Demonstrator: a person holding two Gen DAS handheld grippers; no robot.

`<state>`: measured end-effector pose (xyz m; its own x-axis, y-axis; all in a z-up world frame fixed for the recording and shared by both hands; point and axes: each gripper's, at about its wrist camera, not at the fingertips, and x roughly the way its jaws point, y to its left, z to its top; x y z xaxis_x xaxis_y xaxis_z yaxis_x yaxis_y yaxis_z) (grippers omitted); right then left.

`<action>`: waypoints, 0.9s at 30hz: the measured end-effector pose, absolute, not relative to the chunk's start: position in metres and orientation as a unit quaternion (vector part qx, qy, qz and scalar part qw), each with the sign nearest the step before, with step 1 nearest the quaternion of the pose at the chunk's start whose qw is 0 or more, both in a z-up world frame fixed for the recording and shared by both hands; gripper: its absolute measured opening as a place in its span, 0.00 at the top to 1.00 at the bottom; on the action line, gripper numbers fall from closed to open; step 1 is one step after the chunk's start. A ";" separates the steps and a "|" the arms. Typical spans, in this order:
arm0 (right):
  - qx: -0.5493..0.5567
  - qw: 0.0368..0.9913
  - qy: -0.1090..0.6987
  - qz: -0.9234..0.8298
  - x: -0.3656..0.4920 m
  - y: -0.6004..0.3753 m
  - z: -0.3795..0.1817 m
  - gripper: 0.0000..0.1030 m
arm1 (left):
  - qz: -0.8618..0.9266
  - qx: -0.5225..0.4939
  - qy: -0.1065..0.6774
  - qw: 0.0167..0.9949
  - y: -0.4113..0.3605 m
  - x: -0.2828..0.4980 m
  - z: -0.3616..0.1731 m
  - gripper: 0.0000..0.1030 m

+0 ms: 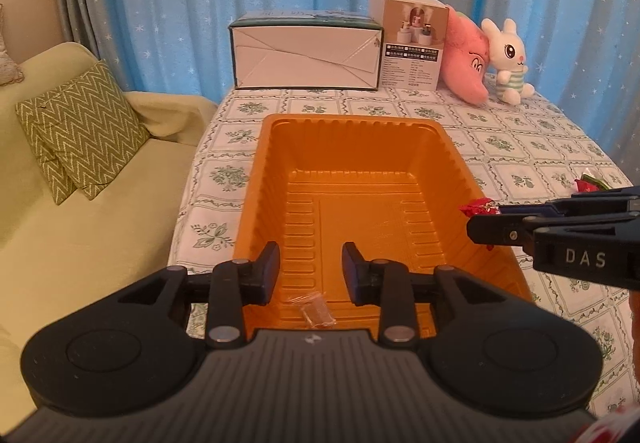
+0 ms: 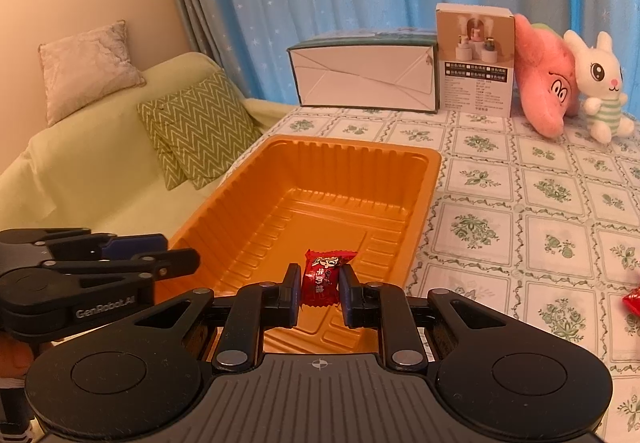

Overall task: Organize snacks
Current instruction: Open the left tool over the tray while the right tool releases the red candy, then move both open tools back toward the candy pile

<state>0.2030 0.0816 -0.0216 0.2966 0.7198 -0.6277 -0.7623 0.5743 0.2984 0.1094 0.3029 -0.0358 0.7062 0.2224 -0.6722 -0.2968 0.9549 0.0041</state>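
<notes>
Currently my right gripper (image 2: 320,293) pinches a red wrapped candy (image 2: 323,275) over the near end of the orange tray (image 2: 420,211), while my left gripper (image 1: 311,273) hovers above it, jaws apart, holding nothing

tray (image 1: 276,163) on table (image 1: 520,131); boxes (image 1: 308,55) behind

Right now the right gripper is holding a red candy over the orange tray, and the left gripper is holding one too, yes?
Not quite. The left gripper is open and holds nothing, as the left wrist view shows. The right gripper does hold the red candy over the orange tray.
</notes>
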 end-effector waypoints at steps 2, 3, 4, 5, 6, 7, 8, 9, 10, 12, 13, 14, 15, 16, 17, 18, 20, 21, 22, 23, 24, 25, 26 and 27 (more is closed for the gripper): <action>-0.028 0.803 0.374 0.463 0.202 0.082 -0.021 0.80 | 0.143 -0.055 0.354 0.923 0.305 0.105 -0.034 0.71; -0.028 0.803 0.374 0.464 0.201 0.083 -0.021 0.80 | 0.145 -0.057 0.353 0.923 0.306 0.103 -0.033 0.71; -0.027 0.802 0.374 0.464 0.201 0.083 -0.021 0.80 | 0.146 -0.058 0.352 0.923 0.306 0.101 -0.033 0.71; -0.026 0.802 0.375 0.465 0.201 0.083 -0.022 0.80 | 0.147 -0.058 0.351 0.923 0.307 0.099 -0.032 0.71; -0.022 0.801 0.376 0.466 0.201 0.083 -0.022 0.80 | 0.148 -0.058 0.351 0.923 0.307 0.098 -0.032 0.71; -0.015 0.800 0.376 0.468 0.202 0.083 -0.022 0.80 | 0.150 -0.059 0.351 0.923 0.308 0.097 -0.032 0.71; -0.012 0.799 0.377 0.469 0.203 0.083 -0.022 0.80 | 0.152 -0.061 0.351 0.922 0.308 0.096 -0.032 0.71; -0.009 0.798 0.378 0.470 0.204 0.082 -0.022 0.80 | 0.154 -0.062 0.352 0.921 0.308 0.095 -0.032 0.71; -0.006 0.798 0.379 0.470 0.205 0.082 -0.021 0.78 | 0.155 -0.064 0.352 0.921 0.308 0.094 -0.031 0.71; 0.000 0.800 0.378 0.466 0.206 0.079 -0.020 0.56 | 0.155 -0.067 0.351 0.921 0.308 0.092 -0.031 0.70; 0.003 0.802 0.378 0.463 0.207 0.077 -0.020 0.49 | 0.155 -0.069 0.351 0.921 0.307 0.091 -0.032 0.69; 0.008 0.804 0.378 0.460 0.208 0.075 -0.020 0.45 | 0.156 -0.071 0.350 0.921 0.307 0.090 -0.031 0.67; 0.013 0.803 0.380 0.458 0.208 0.073 -0.019 0.45 | 0.155 -0.072 0.349 0.921 0.306 0.089 -0.031 0.67; 0.016 0.803 0.382 0.458 0.209 0.071 -0.018 0.45 | 0.155 -0.073 0.349 0.921 0.305 0.088 -0.031 0.67; 0.017 0.803 0.382 0.457 0.209 0.069 -0.017 0.45 | 0.155 -0.073 0.349 0.921 0.304 0.088 -0.031 0.67; 0.017 0.805 0.381 0.454 0.209 0.067 -0.016 0.45 | 0.154 -0.074 0.348 0.922 0.302 0.087 -0.030 0.67; 0.019 0.810 0.379 0.447 0.209 0.060 -0.014 0.45 | 0.153 -0.076 0.347 0.922 0.299 0.085 -0.028 0.67; 0.019 0.813 0.378 0.443 0.209 0.055 -0.013 0.45 | 0.152 -0.078 0.346 0.922 0.297 0.083 -0.027 0.67; 0.018 0.815 0.378 0.439 0.208 0.052 -0.011 0.45 | 0.151 -0.080 0.345 0.923 0.295 0.082 -0.025 0.67; 0.016 0.818 0.376 0.435 0.208 0.048 -0.010 0.45 | 0.150 -0.082 0.344 0.923 0.293 0.081 -0.024 0.67; 0.014 0.821 0.373 0.432 0.207 0.044 -0.008 0.45 | 0.149 -0.082 0.343 0.924 0.290 0.080 -0.022 0.67; 0.013 0.824 0.371 0.428 0.205 0.040 -0.007 0.45 | 0.146 -0.083 0.342 0.924 0.287 0.079 -0.020 0.67; 0.011 0.828 0.369 0.423 0.203 0.034 -0.006 0.45 | 0.144 -0.083 0.342 0.925 0.284 0.079 -0.018 0.67; 0.009 0.831 0.367 0.418 0.201 0.029 -0.004 0.45 | 0.143 -0.083 0.341 0.926 0.280 0.078 -0.015 0.67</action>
<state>0.2006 0.0293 -0.0044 0.3816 0.7013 -0.6022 -0.6886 0.6503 0.3210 0.0775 0.2800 -0.0152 0.7273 0.2074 -0.6543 -0.3204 0.9456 -0.0564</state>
